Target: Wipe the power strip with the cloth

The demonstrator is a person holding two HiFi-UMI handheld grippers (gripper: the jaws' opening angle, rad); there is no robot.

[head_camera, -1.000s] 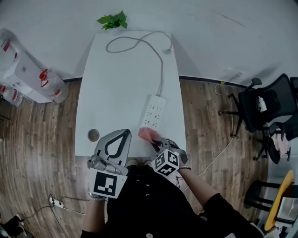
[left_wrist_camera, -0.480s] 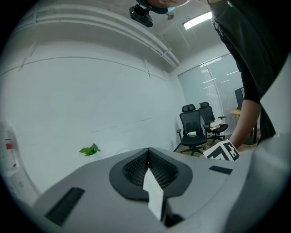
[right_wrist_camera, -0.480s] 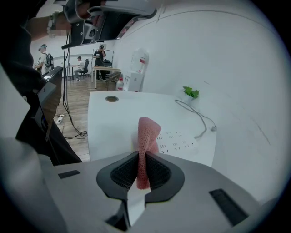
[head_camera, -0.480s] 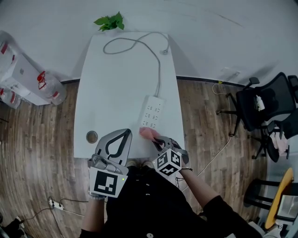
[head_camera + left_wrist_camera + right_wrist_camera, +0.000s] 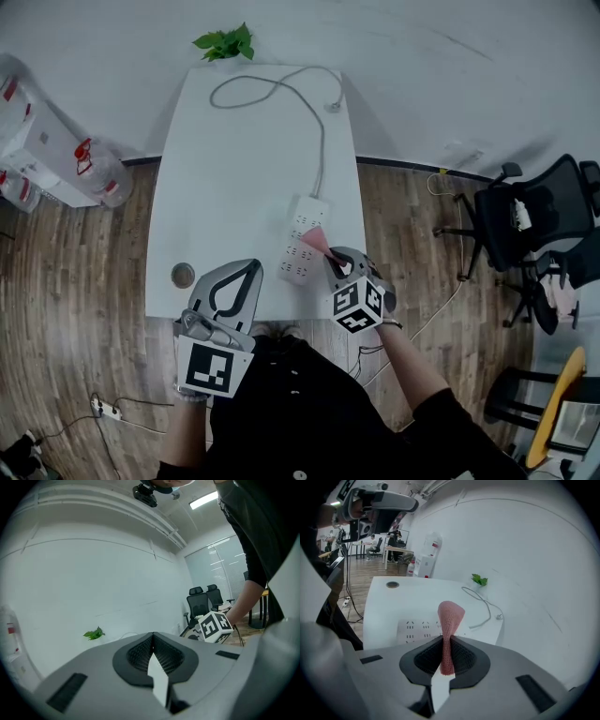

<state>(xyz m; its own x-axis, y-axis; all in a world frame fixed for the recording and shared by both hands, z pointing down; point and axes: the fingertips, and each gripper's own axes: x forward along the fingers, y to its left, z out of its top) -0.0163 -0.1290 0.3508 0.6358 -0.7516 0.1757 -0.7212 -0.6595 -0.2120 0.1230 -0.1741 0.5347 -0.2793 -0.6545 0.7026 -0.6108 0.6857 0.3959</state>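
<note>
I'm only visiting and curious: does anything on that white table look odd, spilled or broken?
Nothing spilled or broken. The power strip lies slightly askew near the right edge of the table, its cord looping to a plug lying loose on the tabletop. The right gripper holds the pink cloth.

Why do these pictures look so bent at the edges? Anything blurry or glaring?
Head view: a wide lens bows the table; the light is even and the shadows soft. Right gripper view: black rounded corners, with the cloth in the jaws sharp. Left gripper view: the ceiling lamp is a bright streak.
</note>
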